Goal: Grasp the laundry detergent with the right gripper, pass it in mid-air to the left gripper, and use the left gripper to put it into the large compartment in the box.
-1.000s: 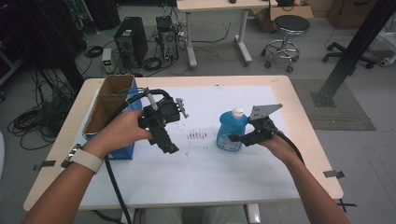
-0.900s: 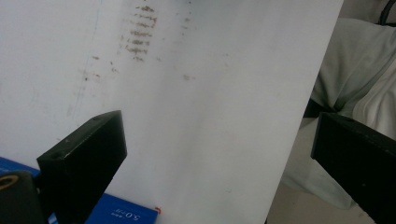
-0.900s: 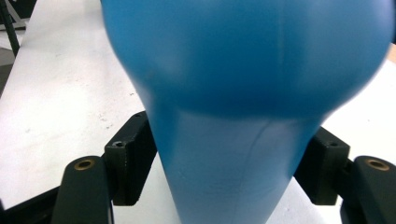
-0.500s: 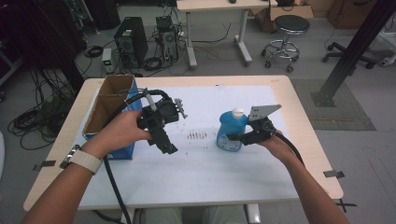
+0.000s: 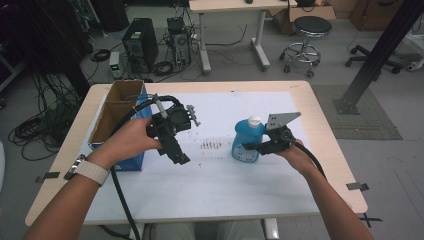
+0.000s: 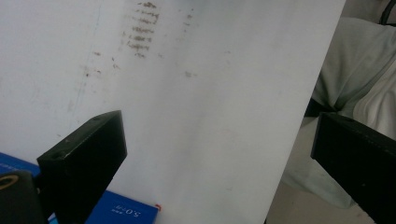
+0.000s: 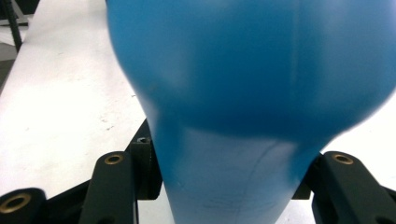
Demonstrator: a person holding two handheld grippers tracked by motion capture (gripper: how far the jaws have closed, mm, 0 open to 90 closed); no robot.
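Now, taken left to right across the high view:

Cardboard box: an open box [image 5: 116,107] with a blue side stood at the left of the frame on the worktop [image 5: 215,185], just behind the person's left hand.

Left gripper: the left gripper [image 5: 175,150] was held left of centre above the white sheet, tilted down toward the lower right. In the left gripper view its jaws stood wide apart with nothing between them, bare sheet and the worktop's edge beyond.

Smudges: a patch of dark marks [image 5: 212,145] lay at mid-frame on the sheet, between the two grippers.

Blue bottle: the blue bottle [image 5: 247,140] with its white cap stood upright, right of centre, resting on the worktop.

Right gripper: the right gripper [image 5: 256,147] came in from the right, level with the bottle's lower body. Its jaws had just been closing, and the right gripper view showed them pressed against both flanks of the bottle [image 7: 243,116], clamped on it.

Step in hand: by my reading, the grasp on the bottle was just completed; the lift had not begun.

Next move: it likely called for raising the bottle straight up while keeping it upright, with a steady squeeze, since the rounded plastic body could slip or buckle. The empty left gripper looked free to help, perhaps at the cap or toward the box.
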